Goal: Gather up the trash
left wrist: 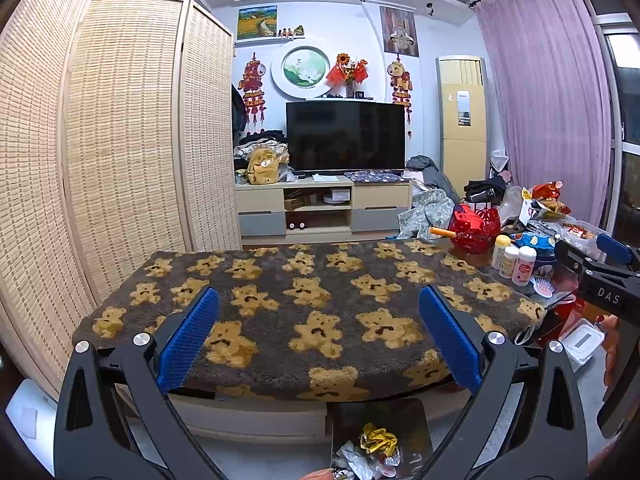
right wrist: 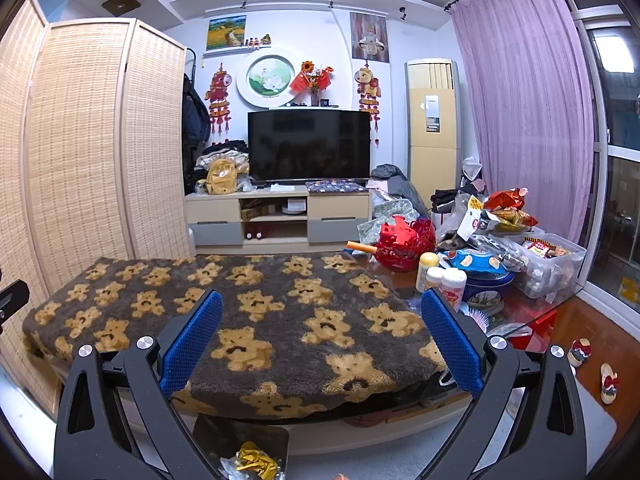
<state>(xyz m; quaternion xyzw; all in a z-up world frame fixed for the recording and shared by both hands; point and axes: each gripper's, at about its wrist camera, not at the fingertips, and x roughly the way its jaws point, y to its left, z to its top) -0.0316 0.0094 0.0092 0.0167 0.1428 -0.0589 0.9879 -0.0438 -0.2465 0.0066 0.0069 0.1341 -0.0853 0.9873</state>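
A dark bin (left wrist: 416, 420) stands on the floor below the table's near edge, with crumpled yellow trash (left wrist: 378, 438) and clear wrappers inside; it also shows in the right wrist view (right wrist: 216, 432) with the yellow trash (right wrist: 256, 460). My left gripper (left wrist: 318, 312) is open and empty, held above the bear-patterned blanket (left wrist: 320, 280). My right gripper (right wrist: 320, 314) is open and empty over the same blanket (right wrist: 280, 292). The right gripper's body shows at the right edge of the left wrist view (left wrist: 600, 276).
The table's right end holds a red basket (right wrist: 404, 244), white bottles (right wrist: 452, 284), a blue tin (right wrist: 486, 284), snack bags and a clear box (right wrist: 552, 264). A woven screen (left wrist: 120, 140) stands left. A TV (left wrist: 346, 136) on a cabinet is behind. Slippers (right wrist: 608, 382) lie on the floor.
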